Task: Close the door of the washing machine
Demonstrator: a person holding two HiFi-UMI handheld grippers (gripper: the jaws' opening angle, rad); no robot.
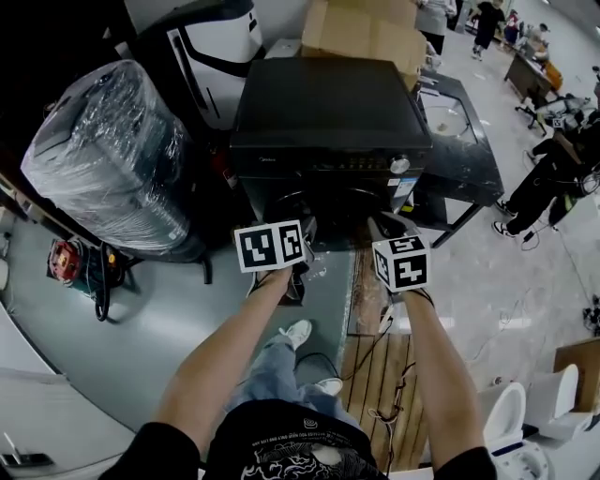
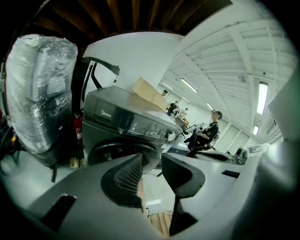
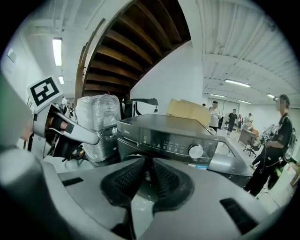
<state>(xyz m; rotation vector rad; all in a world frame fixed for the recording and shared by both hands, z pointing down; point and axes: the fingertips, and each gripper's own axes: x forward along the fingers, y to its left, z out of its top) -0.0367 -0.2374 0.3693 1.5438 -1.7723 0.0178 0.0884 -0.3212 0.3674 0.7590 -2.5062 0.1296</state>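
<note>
washer (image 1: 328, 103) stood upright on floor, front turned to person | door (image 2: 117, 151) seen flat against front | left gripper (image 2: 151, 161) held before it, jaws apart, empty | right gripper (image 3: 147, 164) jaws nearly together, nothing between

Washing machine (image 1: 328, 122): middle of the scene, straight ahead of the person; its door (image 2: 123, 152) is on the front, facing both tools.
Left tool (image 2: 151, 176): before the machine's front, apart from the door, left of the right tool (image 3: 146, 180).
Wrapped bundle (image 1: 108, 159): on the floor, left of the machine.
Fire extinguisher (image 2: 78, 129): between the bundle and the machine.
Cardboard box (image 1: 361, 28): behind the machine.
Worktop (image 1: 459, 141): just beside the machine's right side.
Wooden planks (image 1: 384, 366): on the floor before the machine, under the right arm.
Toilet (image 1: 511, 417): right of the planks.
</note>
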